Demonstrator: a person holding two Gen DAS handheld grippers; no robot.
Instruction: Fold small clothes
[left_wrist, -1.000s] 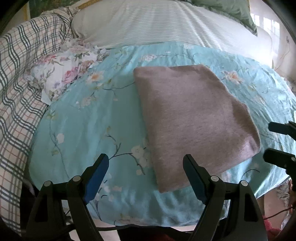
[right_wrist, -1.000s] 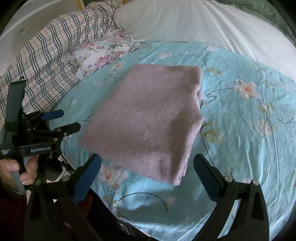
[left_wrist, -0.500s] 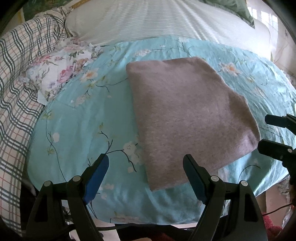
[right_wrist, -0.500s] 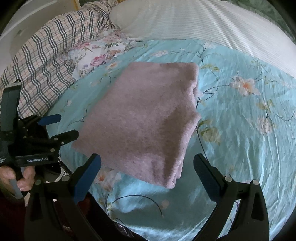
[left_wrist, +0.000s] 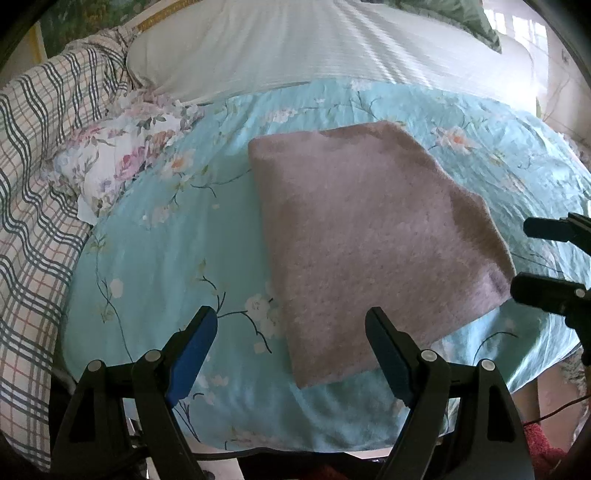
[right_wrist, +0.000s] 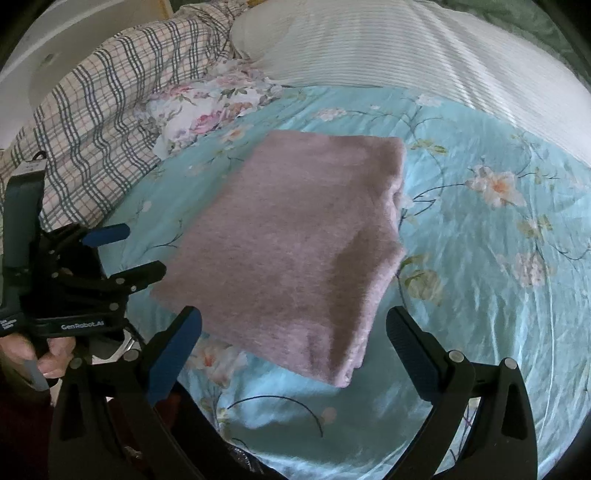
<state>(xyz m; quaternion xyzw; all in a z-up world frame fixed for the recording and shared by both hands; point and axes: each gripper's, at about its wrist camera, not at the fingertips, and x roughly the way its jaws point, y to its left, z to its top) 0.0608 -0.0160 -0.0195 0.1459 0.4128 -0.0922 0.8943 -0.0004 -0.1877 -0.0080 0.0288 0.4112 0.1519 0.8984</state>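
Drawn slightly back since a second ago, both tongs, left (left_wrist: 291, 343) and right (right_wrist: 295, 334), hang open and empty at frame bottom, while the pink garment (left_wrist: 369, 236) lies folded, centre frame, on the floral bed (left_wrist: 166, 258), apparently nearly finished.

folded garment (left_wrist: 369, 240) slightly nearer left hand-held gripper (left_wrist: 291, 343) (small shift); both gripper spreads unchanged-free.

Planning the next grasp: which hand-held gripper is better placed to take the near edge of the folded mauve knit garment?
Probably left. The left hand-held gripper, open, has the folded mauve knit garment's near corner between its fingers. The right hand-held gripper, also open, sits at the thick folded side.
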